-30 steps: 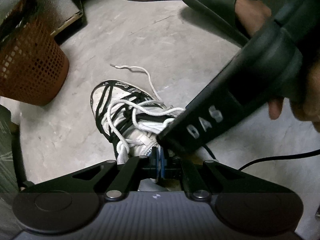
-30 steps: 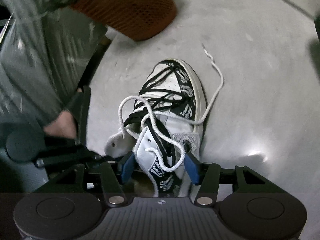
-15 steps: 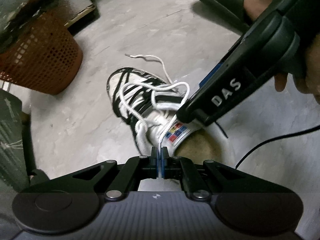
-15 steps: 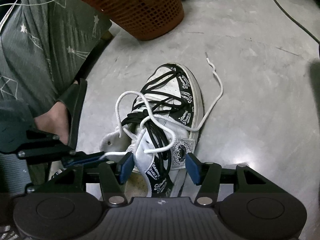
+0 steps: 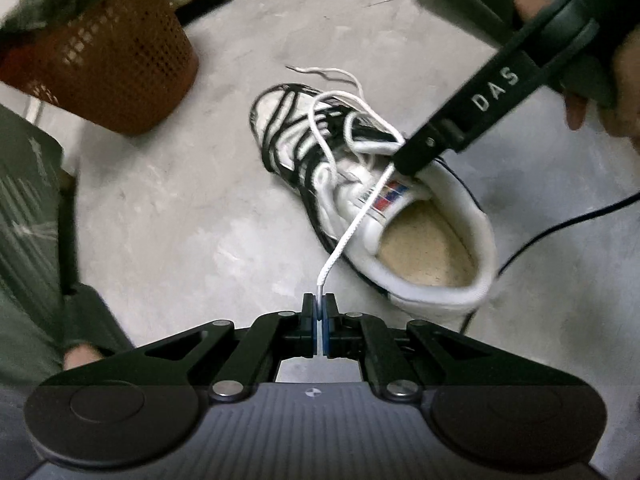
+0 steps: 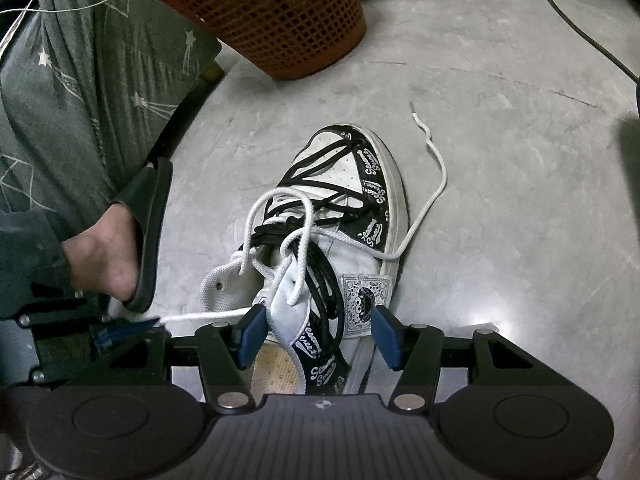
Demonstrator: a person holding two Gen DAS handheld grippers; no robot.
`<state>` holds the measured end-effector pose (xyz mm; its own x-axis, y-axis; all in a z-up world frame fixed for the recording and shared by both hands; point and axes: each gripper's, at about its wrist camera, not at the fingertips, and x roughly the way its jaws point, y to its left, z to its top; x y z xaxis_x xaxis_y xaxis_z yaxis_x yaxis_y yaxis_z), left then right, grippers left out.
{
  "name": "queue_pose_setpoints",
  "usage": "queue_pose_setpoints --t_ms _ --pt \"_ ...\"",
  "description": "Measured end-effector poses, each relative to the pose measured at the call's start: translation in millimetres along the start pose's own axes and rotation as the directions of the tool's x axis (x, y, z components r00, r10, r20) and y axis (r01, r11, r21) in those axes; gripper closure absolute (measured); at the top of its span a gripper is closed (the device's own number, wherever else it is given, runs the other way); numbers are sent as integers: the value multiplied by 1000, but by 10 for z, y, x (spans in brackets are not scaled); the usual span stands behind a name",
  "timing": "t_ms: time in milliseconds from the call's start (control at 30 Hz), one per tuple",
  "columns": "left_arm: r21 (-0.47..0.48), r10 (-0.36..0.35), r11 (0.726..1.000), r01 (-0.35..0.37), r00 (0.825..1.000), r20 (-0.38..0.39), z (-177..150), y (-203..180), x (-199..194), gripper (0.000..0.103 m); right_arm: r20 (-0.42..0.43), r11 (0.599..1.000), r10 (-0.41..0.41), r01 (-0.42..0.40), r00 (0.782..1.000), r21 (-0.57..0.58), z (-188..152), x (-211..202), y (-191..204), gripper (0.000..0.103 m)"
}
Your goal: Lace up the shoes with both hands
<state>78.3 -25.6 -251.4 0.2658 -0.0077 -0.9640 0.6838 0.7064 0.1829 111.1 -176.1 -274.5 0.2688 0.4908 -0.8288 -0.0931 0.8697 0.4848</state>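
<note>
Shoe (image 6: 352,216) on the grey floor (image 6: 500,200), one lace end pinched.
Left gripper (image 5: 319,312) is clenched on the tip of the white lace (image 5: 352,228), drawn taut from the eyelets. Right gripper (image 6: 318,330) hangs spread wide over the tongue, gripping nothing; an orange basket (image 6: 276,16) stands beyond.

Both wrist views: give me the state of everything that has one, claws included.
Left claw: shut on the white lace.
White lace: pulled taut at that end, loose loops over the tongue, other end on the floor.
Right claw: open, over the tongue.
Shoe: upright on the floor, untied.
Black lace: threaded, slack.
Orange basket: upright.
</note>
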Motion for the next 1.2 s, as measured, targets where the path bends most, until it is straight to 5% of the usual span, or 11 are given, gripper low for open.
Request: queue_pose_setpoints --t_ms 67,200,367,600,867,1033,1200 --pt "19 1 1000 -1 1000 -9 8 -51 24 94 -1 1000 7 -7 1000 10 -1 0 -20 43" --pt "55 12 998 -12 1000 -3 31 -142 40 60 -3 999 26 -26 1000 39 2 -4 -71 43" --pt "55 39 998 -42 998 42 74 -152 -19 60 -3 998 35 -35 999 59 -1 -3 -86 43" --pt "123 27 991 -43 991 132 232 -299 -80 41 -1 996 44 -44 999 78 -6 14 -106 42" --pt "258 3 965 -43 989 151 388 -564 7 52 11 989 70 -71 997 129 -25 8 -178 42" --pt "232 -27 973 -5 990 137 508 -525 112 67 25 965 127 -130 992 227 -50 15 -300 42" --pt "202 -32 979 7 992 118 596 -478 206 71 41 932 178 -182 983 313 -82 28 -420 42"
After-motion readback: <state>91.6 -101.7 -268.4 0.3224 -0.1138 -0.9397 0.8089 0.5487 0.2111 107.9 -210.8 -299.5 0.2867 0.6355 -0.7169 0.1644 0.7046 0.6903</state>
